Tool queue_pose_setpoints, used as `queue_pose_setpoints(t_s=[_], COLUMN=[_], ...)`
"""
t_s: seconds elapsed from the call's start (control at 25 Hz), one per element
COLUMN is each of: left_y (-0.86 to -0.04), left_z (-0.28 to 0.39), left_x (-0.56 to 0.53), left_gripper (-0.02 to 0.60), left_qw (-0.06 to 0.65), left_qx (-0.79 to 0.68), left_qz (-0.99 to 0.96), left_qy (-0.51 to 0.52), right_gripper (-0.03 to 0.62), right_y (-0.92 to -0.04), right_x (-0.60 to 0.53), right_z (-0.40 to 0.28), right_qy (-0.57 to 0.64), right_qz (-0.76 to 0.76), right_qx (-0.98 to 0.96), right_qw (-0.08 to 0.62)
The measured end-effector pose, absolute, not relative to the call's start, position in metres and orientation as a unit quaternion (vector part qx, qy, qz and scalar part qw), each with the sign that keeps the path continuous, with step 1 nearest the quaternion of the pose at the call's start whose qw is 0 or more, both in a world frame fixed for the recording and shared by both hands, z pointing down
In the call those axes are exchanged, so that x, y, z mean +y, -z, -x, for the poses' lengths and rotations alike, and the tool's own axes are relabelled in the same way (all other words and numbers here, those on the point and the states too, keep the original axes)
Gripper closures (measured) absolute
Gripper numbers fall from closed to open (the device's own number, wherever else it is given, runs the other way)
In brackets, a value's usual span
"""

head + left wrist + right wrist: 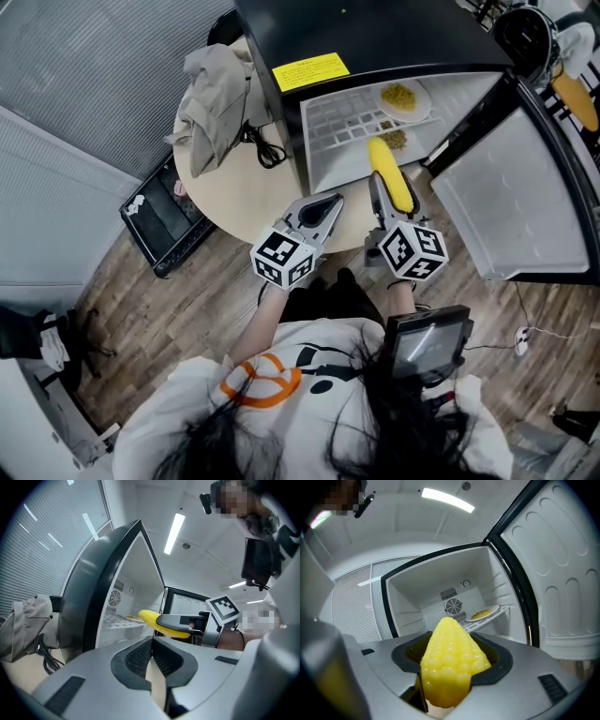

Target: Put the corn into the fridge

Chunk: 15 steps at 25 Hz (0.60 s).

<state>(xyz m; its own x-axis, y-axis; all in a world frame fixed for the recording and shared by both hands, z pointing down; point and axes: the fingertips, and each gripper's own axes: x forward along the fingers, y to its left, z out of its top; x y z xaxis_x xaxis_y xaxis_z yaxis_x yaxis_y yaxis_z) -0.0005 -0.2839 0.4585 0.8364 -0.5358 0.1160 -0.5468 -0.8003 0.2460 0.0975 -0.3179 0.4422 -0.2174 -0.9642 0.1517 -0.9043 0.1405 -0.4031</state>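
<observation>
Head view: right gripper (394, 202) fingers clamped on corn (388, 173), held above the counter (244, 192) edge at the mouth of the open fridge (375, 37). Long axis in line with the fingers; tapered tip aimed away from the person into the fridge, thick end back between the pads. Right gripper view: tip toward the back wall, plate (483, 614) of yellow bits on a shelf ahead to the right. Left gripper (325, 206) just beside, fingers closed, nothing between. Door (497, 187) swung wide. Grey cloth (214, 103) on counter beside fridge.
</observation>
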Motion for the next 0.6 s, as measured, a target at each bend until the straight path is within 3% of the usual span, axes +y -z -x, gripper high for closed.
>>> queue_pose_setpoints(t_s=[0.6], left_y=[-0.446], left_z=[-0.014], left_x=[-0.306], left_gripper=[0.571], left_qw=[0.125], left_qx=[-0.345], left_qz=[-0.930], left_qy=[-0.021], right_gripper=[0.336], right_y=[-0.439], right_x=[-0.388], right_z=[-0.093], right_qy=[0.195], right_qz=[0.558], right_qx=[0.806], right_qw=[0.030])
